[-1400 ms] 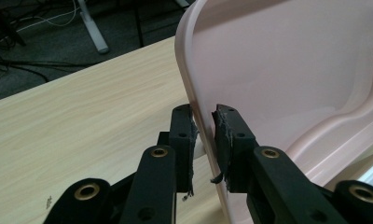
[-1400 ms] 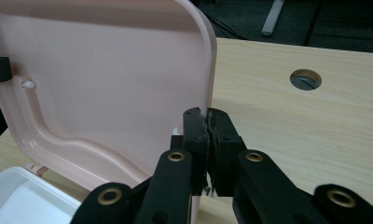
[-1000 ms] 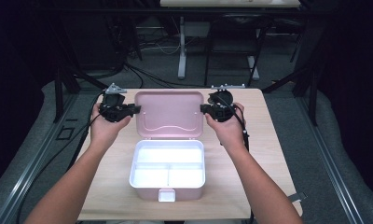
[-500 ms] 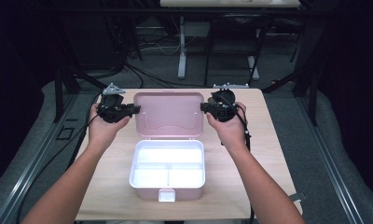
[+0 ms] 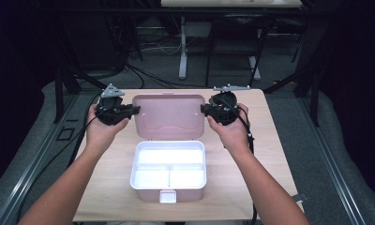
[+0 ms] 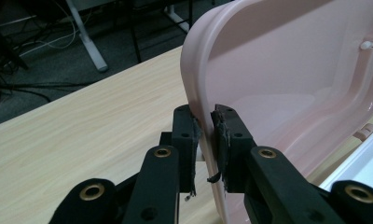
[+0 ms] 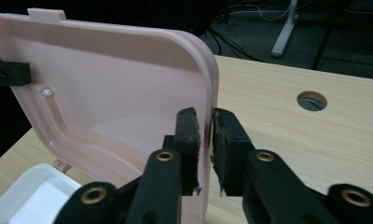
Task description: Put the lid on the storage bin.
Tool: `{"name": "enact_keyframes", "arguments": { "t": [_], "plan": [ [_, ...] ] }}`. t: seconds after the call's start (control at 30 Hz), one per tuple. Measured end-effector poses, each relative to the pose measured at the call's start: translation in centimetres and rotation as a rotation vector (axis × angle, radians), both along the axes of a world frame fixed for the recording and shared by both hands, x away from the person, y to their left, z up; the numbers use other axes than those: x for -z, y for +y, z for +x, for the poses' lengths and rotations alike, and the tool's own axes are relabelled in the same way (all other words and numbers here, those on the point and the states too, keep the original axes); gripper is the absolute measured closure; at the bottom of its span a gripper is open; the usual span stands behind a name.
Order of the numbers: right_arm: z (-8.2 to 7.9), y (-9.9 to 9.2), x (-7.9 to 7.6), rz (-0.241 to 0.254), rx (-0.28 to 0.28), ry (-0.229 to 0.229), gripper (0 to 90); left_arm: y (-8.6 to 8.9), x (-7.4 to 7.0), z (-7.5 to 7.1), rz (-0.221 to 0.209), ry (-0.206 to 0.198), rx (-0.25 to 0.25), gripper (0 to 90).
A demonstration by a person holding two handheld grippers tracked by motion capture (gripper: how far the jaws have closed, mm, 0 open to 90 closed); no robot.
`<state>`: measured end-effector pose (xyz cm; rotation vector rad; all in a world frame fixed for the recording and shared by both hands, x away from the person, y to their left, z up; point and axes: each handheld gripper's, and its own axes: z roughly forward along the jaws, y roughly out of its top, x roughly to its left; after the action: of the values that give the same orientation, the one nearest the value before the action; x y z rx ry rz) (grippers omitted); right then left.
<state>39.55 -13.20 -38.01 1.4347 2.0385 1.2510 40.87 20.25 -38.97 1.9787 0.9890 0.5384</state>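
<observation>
A pink lunch box stands open in the middle of the table. Its white tray (image 5: 168, 186) has three compartments, and its pink lid (image 5: 169, 115) is raised behind it. My left gripper (image 5: 135, 110) is at the lid's left edge (image 6: 199, 93), and its pads are shut on the rim. My right gripper (image 5: 204, 109) is at the lid's right edge (image 7: 211, 88). Its jaws have just been opening. The rim still stands between the pads with a thin gap beside it.
The wooden table (image 5: 265, 140) has bare room on both sides of the box and a round cable hole (image 7: 312, 100) to the right of the lid. The pink latch (image 5: 167, 196) hangs at the tray's near edge. Dark floor, cables and desk legs lie beyond the table.
Both hands and the lid stay where they were; nothing visibly moves in the high view.
</observation>
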Motion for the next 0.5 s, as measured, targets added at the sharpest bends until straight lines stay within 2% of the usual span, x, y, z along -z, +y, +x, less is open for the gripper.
{"name": "enact_keyframes", "arguments": {
  "t": [0.1, 0.23, 0.43, 0.5],
  "plan": [
    [0.7, 0.0, 0.2, 0.021, -0.017, -0.011, 74.9, -0.1, -0.1, 0.0, -0.003, -0.009, 0.008, 79.5],
    [1.2, 0.0, 0.3, 0.033, -0.015, 0.016, 74.7, -0.1, -0.1, 0.1, -0.012, 0.003, 0.008, 79.3],
    [0.6, 0.2, 0.0, 0.018, -0.013, -0.014, 75.0, 0.1, -0.3, -0.3, -0.013, 0.003, 0.019, 79.0],
    [0.2, 0.2, -0.1, 0.016, -0.036, -0.013, 75.0, 0.2, -0.4, -0.5, -0.014, -0.003, 0.025, 79.1]
  ]
}}
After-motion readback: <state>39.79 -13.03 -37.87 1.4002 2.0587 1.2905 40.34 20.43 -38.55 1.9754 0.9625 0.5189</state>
